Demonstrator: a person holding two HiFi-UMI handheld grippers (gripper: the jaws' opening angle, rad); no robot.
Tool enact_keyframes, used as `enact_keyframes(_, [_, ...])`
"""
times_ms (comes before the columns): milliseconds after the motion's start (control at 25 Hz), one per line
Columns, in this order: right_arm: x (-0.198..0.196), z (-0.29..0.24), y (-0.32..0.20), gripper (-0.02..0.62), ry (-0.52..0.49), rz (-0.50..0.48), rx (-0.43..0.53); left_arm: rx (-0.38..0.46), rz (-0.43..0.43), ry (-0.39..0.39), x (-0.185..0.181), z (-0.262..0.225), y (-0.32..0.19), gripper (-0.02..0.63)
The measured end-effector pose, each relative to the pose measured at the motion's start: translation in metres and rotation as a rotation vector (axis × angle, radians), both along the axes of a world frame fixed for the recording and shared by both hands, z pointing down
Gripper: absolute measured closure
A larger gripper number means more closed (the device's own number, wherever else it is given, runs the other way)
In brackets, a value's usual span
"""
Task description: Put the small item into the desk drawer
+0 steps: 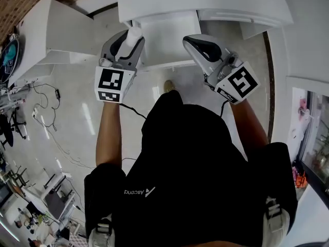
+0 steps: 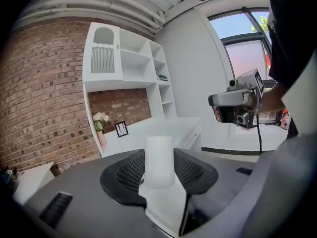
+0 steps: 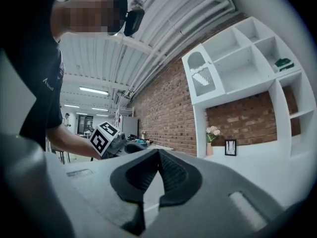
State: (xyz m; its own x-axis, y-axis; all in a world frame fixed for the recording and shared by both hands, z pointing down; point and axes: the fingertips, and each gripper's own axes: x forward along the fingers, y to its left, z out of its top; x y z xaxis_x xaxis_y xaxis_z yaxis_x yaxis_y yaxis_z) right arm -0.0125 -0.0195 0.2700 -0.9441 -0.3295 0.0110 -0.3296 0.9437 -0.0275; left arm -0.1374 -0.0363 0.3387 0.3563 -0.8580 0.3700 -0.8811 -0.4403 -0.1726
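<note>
A small white cylindrical item (image 1: 134,34) (image 2: 158,161) stands upright between the jaws of my left gripper (image 1: 131,39) (image 2: 158,155), which is shut on it. The white desk (image 1: 205,4) is straight ahead, and its drawer (image 1: 172,30) is pulled open below the top. The item is held just at the drawer's left edge. My right gripper (image 1: 189,40) (image 3: 157,157) is level with it at the drawer's right side, its jaws shut with nothing between them. Each gripper view shows the other gripper across from it.
A white shelf unit (image 2: 124,58) rises over the desk against a brick wall, with a flower vase (image 2: 100,125) and a small picture frame (image 2: 121,128) on the desktop. Cables (image 1: 51,117) lie on the floor at the left. A low white table (image 1: 36,35) stands at the left.
</note>
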Motion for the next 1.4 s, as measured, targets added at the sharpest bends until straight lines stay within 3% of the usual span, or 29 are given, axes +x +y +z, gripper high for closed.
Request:
enact_keyframes(360, [-0.042, 0.03, -0.056, 0.594, 0.081, 0.065, -0.018, -0.182, 0.097, -0.051, -0.033, 0.082, -0.049, 0.431])
enact_keyframes(600, [-0.056, 0.045, -0.081, 0.594, 0.119, 0.076, -0.039, -0.317, 0.11, -0.057, -0.049, 0.134, -0.072, 0.431])
enact_keyframes(1000, [-0.054, 0.074, -0.116, 0.594, 0.16, 0.077, -0.117, -0.498, 0.069, -0.095, -0.056, 0.225, -0.118, 0.431])
enact_keyframes(1400, [-0.03, 0.097, -0.149, 0.594, 0.2, 0.112, -0.193, -0.663, 0.05, -0.214, -0.059, 0.314, -0.16, 0.431])
